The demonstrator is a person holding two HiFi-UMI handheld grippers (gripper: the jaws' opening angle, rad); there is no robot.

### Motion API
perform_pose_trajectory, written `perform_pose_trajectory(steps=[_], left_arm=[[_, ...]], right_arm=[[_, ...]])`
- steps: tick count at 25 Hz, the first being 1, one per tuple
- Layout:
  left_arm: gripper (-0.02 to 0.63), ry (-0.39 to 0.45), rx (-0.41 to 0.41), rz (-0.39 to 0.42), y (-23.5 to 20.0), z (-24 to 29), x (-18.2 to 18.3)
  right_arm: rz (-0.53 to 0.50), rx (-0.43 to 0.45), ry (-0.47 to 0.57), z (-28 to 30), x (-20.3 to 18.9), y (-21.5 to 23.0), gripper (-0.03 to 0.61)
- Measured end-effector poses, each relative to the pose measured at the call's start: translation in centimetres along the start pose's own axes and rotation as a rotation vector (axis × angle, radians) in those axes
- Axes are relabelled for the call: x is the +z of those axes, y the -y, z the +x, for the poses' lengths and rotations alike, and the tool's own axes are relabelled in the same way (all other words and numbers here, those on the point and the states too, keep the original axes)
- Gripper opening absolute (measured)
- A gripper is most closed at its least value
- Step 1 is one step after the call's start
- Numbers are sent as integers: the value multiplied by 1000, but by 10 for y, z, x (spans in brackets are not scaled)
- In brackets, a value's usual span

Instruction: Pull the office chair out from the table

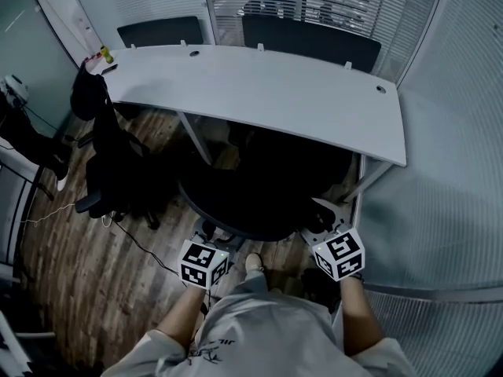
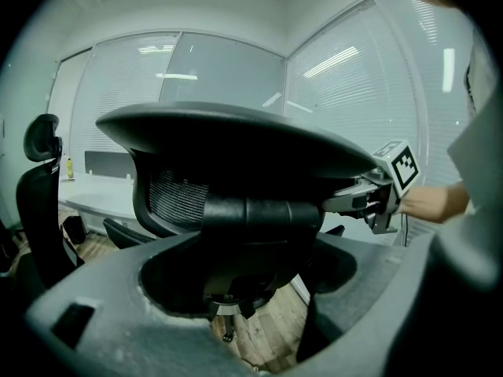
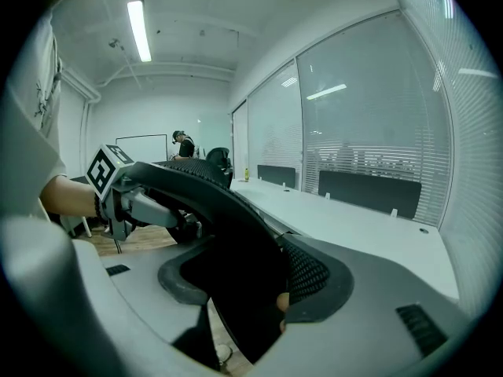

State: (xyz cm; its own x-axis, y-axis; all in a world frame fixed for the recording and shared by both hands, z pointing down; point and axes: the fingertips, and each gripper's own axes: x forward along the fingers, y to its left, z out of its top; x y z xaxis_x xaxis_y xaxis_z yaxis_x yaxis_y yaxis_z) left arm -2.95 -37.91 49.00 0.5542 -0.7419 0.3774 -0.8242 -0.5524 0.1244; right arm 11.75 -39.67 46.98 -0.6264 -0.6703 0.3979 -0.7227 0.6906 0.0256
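- Office chair [image 1: 263, 199]: pushed in under the white worktop [image 1: 259, 85], seat below the slab, curved backrest rim toward the person; not yet drawn out.
- Left claw [image 1: 211, 240]: closed on the left end of the backrest rim. In the left gripper view, dark chair frame [image 2: 251, 210] fills the gap between the jaws.
- Right claw [image 1: 321, 228]: pinching the right end of the same rim. In the right gripper view, mesh edge [image 3: 302, 277] pressed against one jaw.
- Governing relation: lies straight ahead of both claws, toward the worktop. Long axis of the rim runs side to side, across the line of pull. Both hands about equally near, one at each end.
- Judged requirement for the pull: an even, straight draw back toward the person; a lopsided pull likely to swivel the seat.
- Hazards noted: second chair [image 1: 118, 171], draped with a dark garment, just to the left; worktop leg [image 1: 196, 136] close to the seat.
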Motion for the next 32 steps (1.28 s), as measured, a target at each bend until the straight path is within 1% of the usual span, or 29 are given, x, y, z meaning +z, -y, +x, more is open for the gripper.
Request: perform_pose_trajectory(steps=[7,22,32], left_arm=[[333,-2,11,5,20,-15,-10],[331,11,39,-7,53,-50,-31],[331,30,65,-16,70,-80,-43]], right_arm=[[-16,-26,9,-20,-9,-12,218],[-25,4,3,-56,-26,-43,218],[-36,19,20,-77,-33,-69,218]])
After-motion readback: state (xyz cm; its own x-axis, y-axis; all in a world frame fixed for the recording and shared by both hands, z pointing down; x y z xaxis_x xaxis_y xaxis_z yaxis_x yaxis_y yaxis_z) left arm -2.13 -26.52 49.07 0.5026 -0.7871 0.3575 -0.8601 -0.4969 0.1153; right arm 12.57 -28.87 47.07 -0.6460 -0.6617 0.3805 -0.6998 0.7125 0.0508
